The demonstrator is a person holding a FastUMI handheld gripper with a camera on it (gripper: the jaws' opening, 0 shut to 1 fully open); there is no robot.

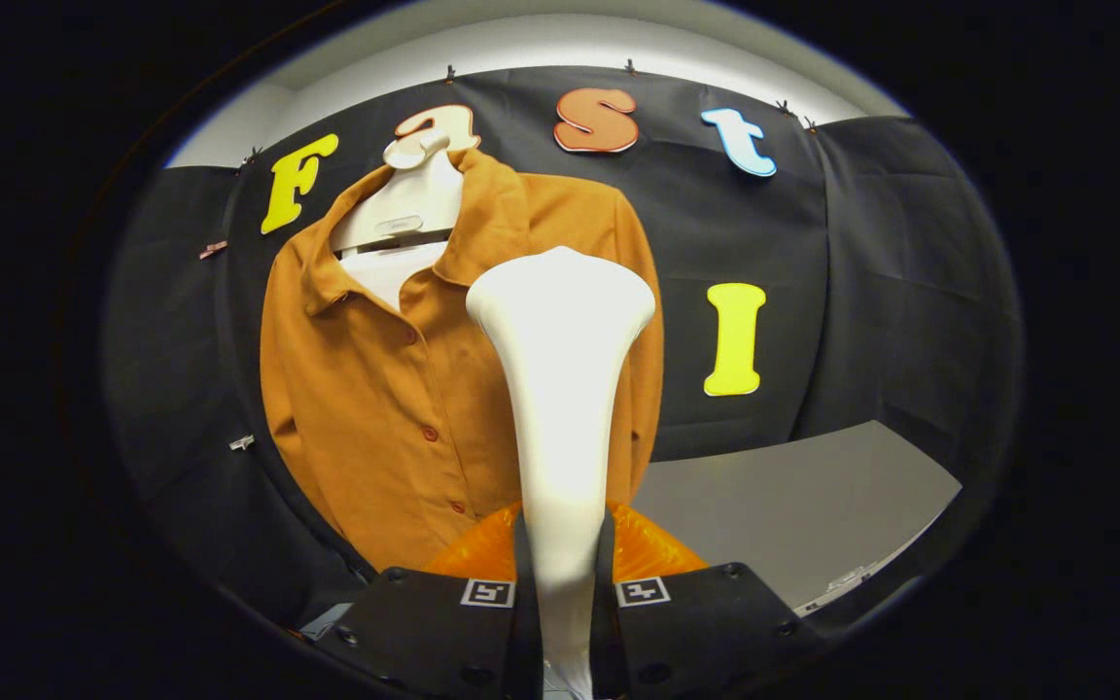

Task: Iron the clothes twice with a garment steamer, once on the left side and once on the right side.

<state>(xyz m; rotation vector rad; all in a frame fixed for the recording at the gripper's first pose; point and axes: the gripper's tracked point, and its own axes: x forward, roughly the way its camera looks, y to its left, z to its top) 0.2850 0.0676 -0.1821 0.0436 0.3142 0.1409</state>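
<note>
An orange-brown buttoned shirt [375, 389] hangs on a white hanger [409, 199] against the booth's black wall. My gripper [563, 559] is shut on the white garment steamer [560, 369], both fingers pressing on its narrow handle. The steamer stands upright between the fingers, and its wide head rises in front of the shirt's right half, level with the chest. A translucent orange part of the steamer [652, 549] bulges out just behind the fingers. Whether the head touches the cloth I cannot tell.
A grey tabletop [793, 506] stretches to the right of the shirt, beyond the fingers. Black cloth covers the wall behind and on both sides, held by small clips [241, 442].
</note>
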